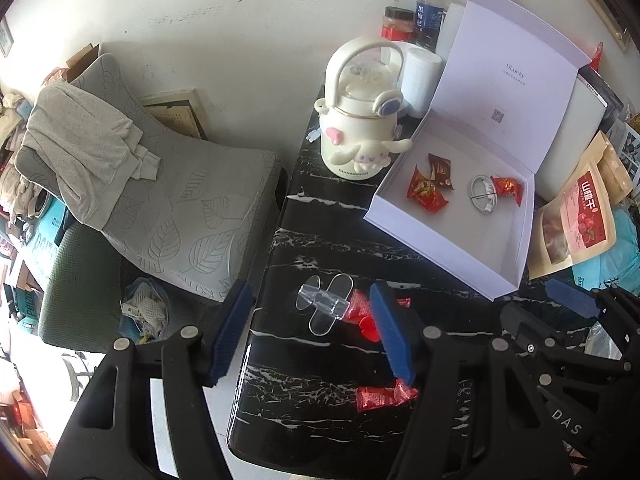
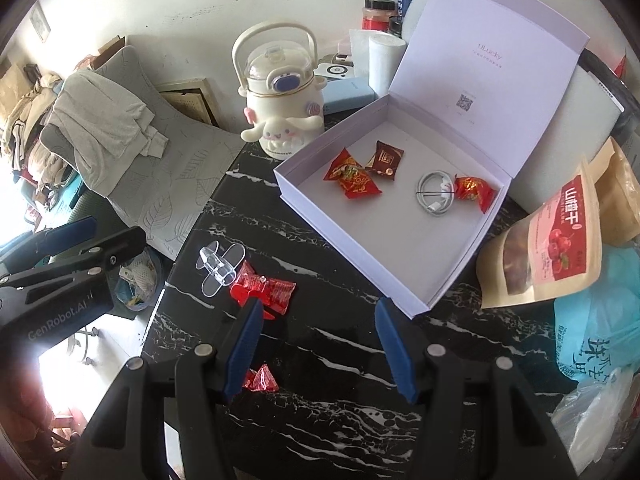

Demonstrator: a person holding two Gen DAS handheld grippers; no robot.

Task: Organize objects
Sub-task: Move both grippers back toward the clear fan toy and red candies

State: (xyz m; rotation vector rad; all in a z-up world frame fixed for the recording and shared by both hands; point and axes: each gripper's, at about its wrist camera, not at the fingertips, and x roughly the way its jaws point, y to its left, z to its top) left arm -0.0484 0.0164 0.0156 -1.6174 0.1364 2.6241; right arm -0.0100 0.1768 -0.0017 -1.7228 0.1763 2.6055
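Black marble-patterned table [image 2: 344,344] carries the white box [image 2: 352,236], its hinged lid standing open at the back. Inside the box lie three red candy packets — two [image 2: 352,176] together toward the left, one [image 2: 474,190] at the right touching a coiled white cable [image 2: 434,194].

Only the left wrist view shows the whole length of the loose candy [image 1: 384,396] near the table's front edge; in the right wrist view that candy [image 2: 262,380] is partly hidden behind a blue finger pad. The right wrist view alone shows a pale blue power bank [image 2: 348,98] behind the cream kettle-shaped bottle [image 2: 280,100], and a blue plastic bag [image 2: 600,320] at the right edge. Both views show a clear plastic clip [image 1: 326,304] lying beside another red candy wrapper [image 2: 266,290] on the bare tabletop, left of the box.

Readable writing: "ULucky" inside the lid, "Cinnamoroll" at the bottle's base, "GenRobot.AI" on the left gripper's body seen from the right camera, "DAS" on the right gripper's body seen from the left camera, and Chinese characters on a kraft snack pouch [image 2: 552,240].

Left gripper [image 1: 316,332] hangs over the clip and wrapper, jaws spread wide, pinching nothing. Right gripper [image 2: 320,344] hovers over bare table just in front of the box's near corner, jaws likewise spread and empty.
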